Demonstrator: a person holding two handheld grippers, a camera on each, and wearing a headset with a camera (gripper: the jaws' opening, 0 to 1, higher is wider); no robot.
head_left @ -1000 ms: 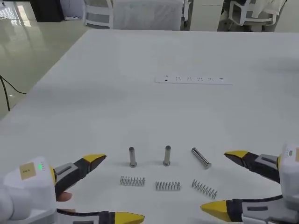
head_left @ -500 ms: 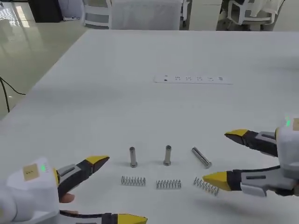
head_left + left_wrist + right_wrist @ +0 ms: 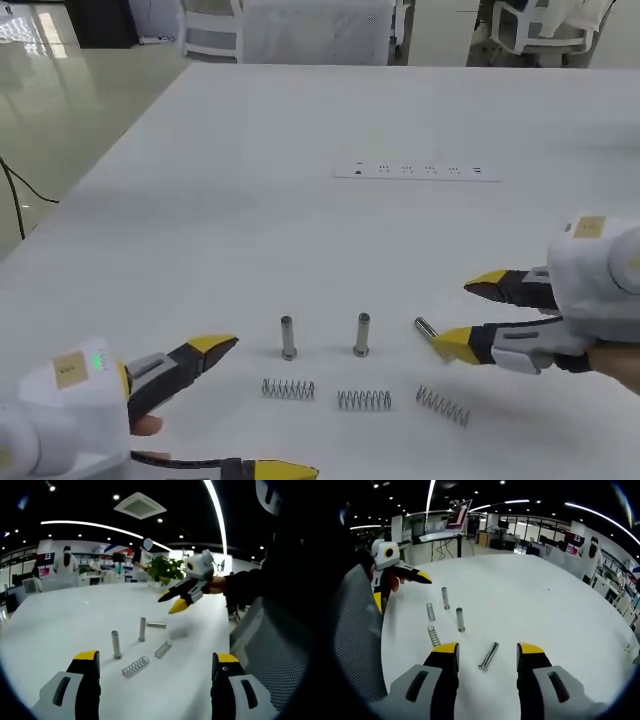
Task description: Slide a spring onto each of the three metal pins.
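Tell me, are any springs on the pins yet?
Not yet. All three springs lie loose on the table, none on a pin. Two pins stand upright. The third pin lies on its side, with the open right gripper around it. The left gripper is open. All three springs are left to do.

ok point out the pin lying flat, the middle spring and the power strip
pin lying flat [image 3: 488,656]: right gripper view, middle of its shaft
middle spring [image 3: 364,400]: head view, centre of the coil
power strip [image 3: 415,171]: head view, middle of its top face
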